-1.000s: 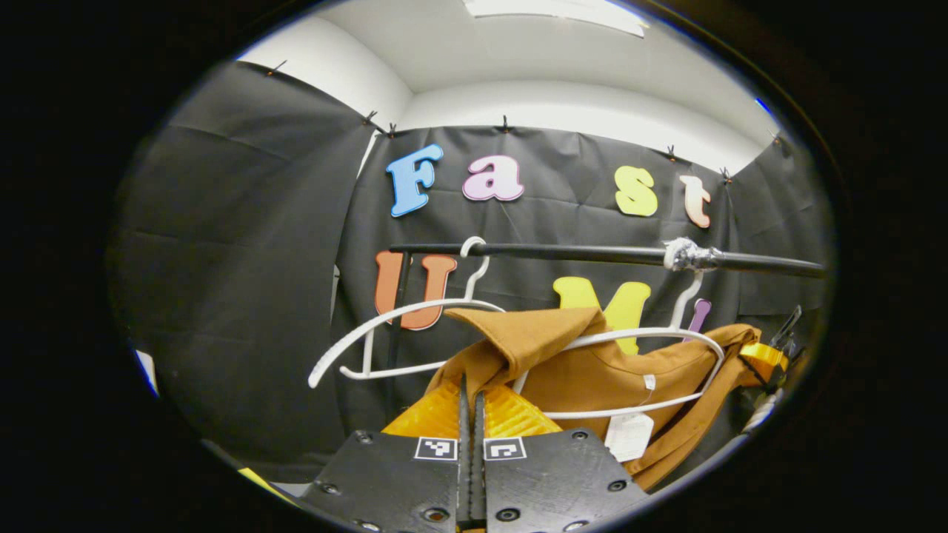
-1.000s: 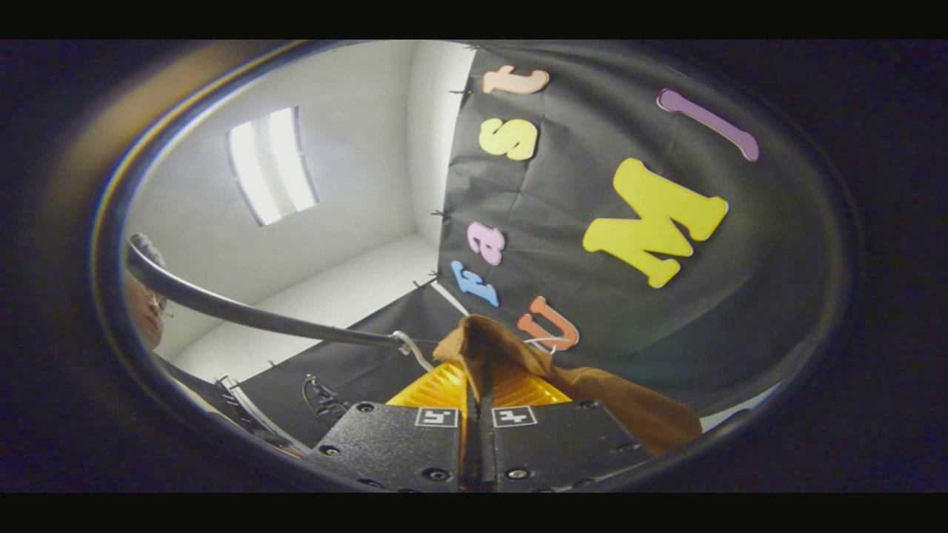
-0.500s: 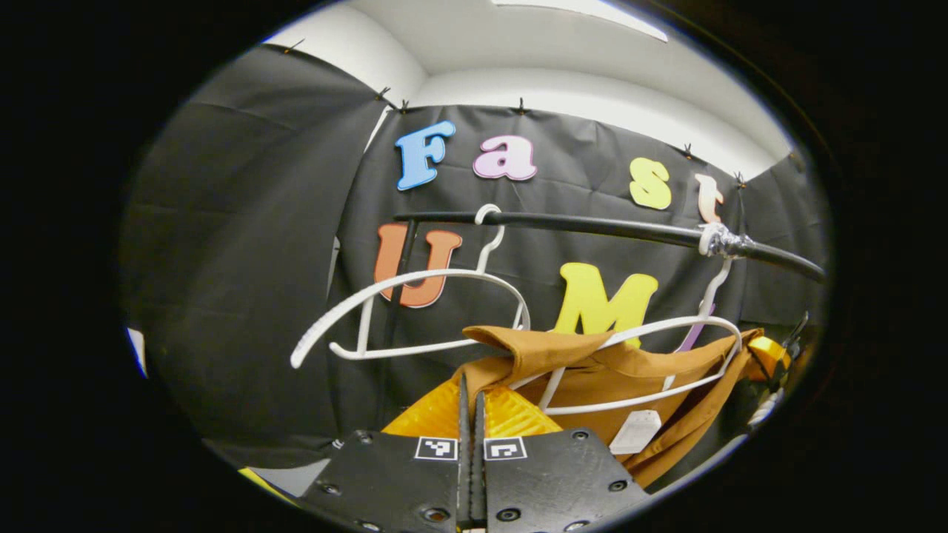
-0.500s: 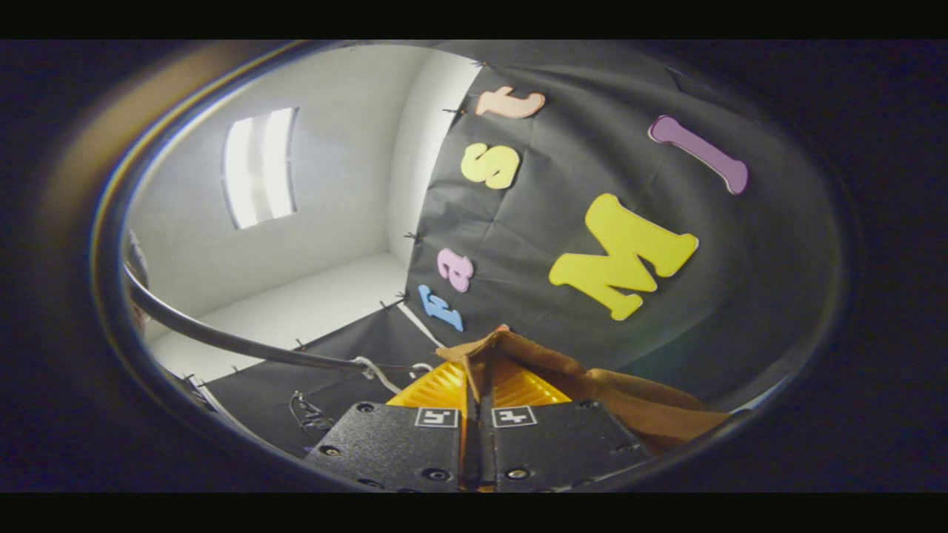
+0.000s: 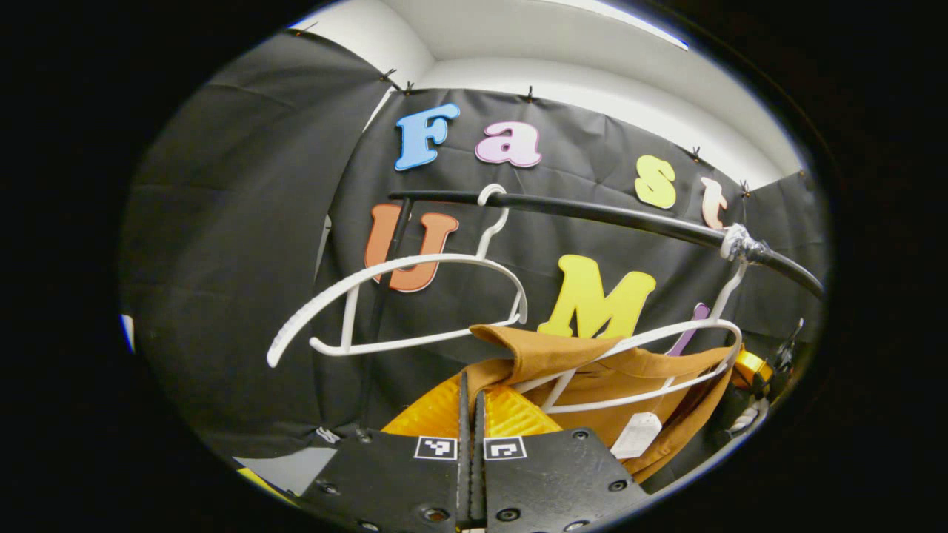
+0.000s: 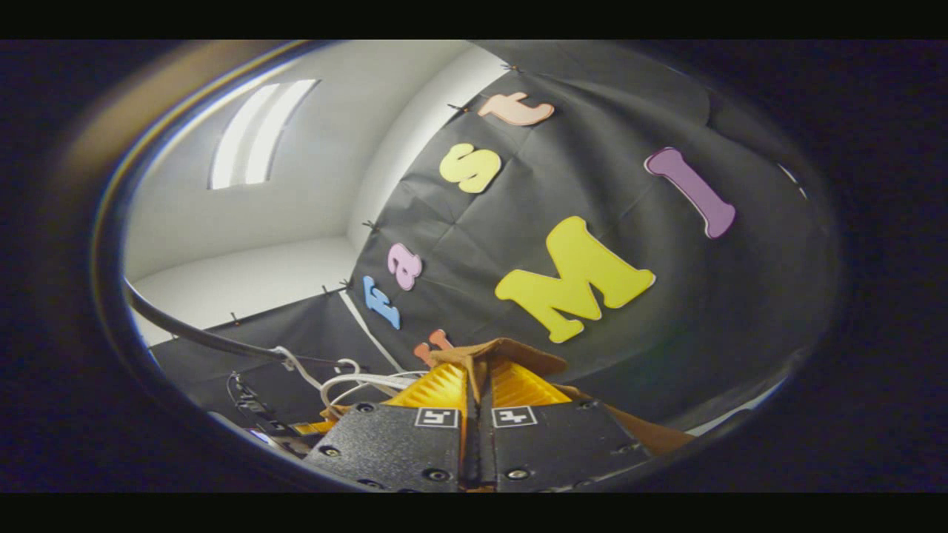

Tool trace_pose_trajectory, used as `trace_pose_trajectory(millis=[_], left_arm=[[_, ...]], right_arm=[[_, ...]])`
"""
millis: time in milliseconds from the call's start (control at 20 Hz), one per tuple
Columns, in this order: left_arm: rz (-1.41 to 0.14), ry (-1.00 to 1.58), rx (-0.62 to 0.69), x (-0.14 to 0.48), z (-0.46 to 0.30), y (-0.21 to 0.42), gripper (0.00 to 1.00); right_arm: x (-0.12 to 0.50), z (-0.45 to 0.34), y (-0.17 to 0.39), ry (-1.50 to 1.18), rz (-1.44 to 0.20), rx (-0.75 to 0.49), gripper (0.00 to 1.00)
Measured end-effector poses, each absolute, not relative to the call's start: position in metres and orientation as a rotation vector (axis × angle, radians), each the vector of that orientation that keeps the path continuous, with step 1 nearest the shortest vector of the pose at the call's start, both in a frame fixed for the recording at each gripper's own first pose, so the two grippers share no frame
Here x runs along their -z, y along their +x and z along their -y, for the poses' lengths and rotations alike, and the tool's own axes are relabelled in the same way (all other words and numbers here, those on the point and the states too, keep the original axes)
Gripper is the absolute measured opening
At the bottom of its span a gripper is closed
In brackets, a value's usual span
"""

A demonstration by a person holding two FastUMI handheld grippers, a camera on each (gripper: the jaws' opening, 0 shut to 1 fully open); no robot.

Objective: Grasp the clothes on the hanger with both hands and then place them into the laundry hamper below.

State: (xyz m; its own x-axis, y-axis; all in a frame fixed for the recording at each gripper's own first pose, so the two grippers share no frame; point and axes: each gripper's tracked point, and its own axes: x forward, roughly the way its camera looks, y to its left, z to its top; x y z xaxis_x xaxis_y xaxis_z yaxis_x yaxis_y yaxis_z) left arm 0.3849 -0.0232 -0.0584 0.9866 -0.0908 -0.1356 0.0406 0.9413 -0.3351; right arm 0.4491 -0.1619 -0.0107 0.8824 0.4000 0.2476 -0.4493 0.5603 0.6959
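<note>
Now we pinch the brown garment [image 5: 629, 370] on its white hanger [image 5: 666, 333] with both the left gripper [image 5: 471, 385] and the right gripper [image 6: 478, 374].

My left gripper [image 5: 469, 403] hides the brown garment's [image 5: 629, 374] nearest fold. Its lower hem runs off the view's bottom edge. My right gripper [image 6: 474, 389] covers most of the cloth there, and the rail's [image 6: 200, 337] far end is cut off.
</note>
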Motion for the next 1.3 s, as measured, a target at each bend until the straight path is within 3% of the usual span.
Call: trace_pose_trajectory(millis=[100,450,550,600,650,700,750,900,1300], left_arm=[[-0.150,-0.339,0.067,0.064,0.021,0.383,0.03],[-0.188,-0.400,0.087,0.086,0.023,0.387,0.00],[-0.214,-0.411,0.073,0.100,0.017,0.387,0.04],[-0.223,-0.430,0.065,0.106,0.014,0.386,0.00],[-0.237,-0.444,0.053,0.112,0.011,0.383,0.04],[-0.254,-0.441,0.037,0.120,0.007,0.379,0.00],[-0.264,-0.437,0.031,0.128,0.004,0.374,0.04],[-0.289,-0.397,0.021,0.140,0.006,0.362,0.00],[-0.310,-0.329,0.047,0.135,0.023,0.319,0.00]], right_arm=[[0.018,0.158,0.452,0.839,0.037,-0.508,0.03],[0.054,0.150,0.467,0.898,-0.077,-0.518,0.03],[0.068,0.139,0.464,0.892,-0.108,-0.522,0.04],[0.076,0.134,0.460,0.893,-0.127,-0.529,0.03],[0.084,0.130,0.456,0.893,-0.145,-0.530,0.03],[0.092,0.126,0.453,0.890,-0.166,-0.527,0.03],[0.101,0.123,0.449,0.887,-0.186,-0.527,0.02],[0.109,0.114,0.437,0.865,-0.211,-0.532,0.02],[0.089,0.073,0.371,0.833,-0.214,-0.579,0.03]])
